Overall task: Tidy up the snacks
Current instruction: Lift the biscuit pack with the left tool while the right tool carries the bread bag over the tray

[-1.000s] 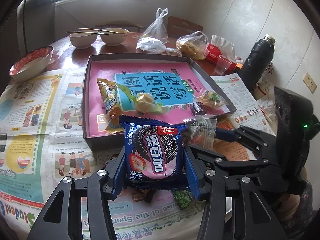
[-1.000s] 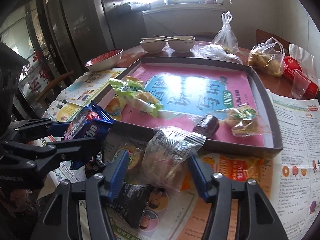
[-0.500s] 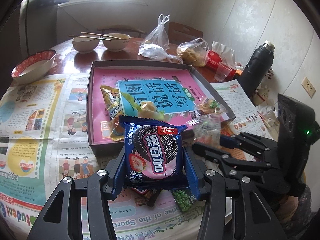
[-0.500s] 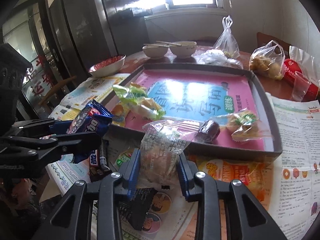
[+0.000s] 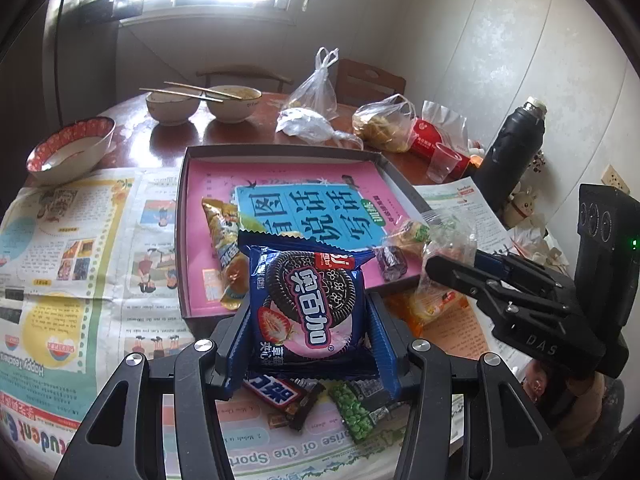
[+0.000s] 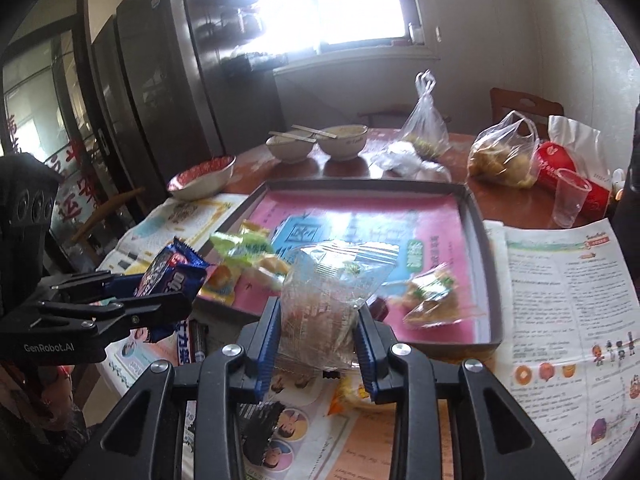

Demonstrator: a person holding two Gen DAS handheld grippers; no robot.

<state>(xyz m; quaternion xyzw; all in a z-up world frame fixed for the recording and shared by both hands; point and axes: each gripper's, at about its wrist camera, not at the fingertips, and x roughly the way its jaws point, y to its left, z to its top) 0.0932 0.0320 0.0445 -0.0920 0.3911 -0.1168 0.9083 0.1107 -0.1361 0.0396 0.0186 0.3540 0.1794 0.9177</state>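
My left gripper [image 5: 306,344] is shut on a blue Oreo cookie pack [image 5: 308,304] and holds it above the table's near edge, just short of the grey tray [image 5: 182,208]. It also shows in the right wrist view [image 6: 172,280]. My right gripper [image 6: 316,344] is shut on a clear snack bag [image 6: 328,300] and holds it above the tray's near rim; the bag shows in the left wrist view [image 5: 444,248]. The tray [image 6: 480,240] holds a pink and blue book and several wrapped snacks.
Loose snacks lie below my left gripper: a Snickers bar [image 5: 280,394] and a green pea pack [image 5: 352,412]. Newspaper [image 5: 60,260] covers the table. Bowls [image 5: 72,152], plastic bags [image 5: 380,124], a plastic cup [image 5: 442,162] and a black flask [image 5: 512,152] stand behind and right of the tray.
My right gripper closed on the clear snack bag and lifted it up and toward the tray. My left gripper rose a little, still holding the Oreo pack.
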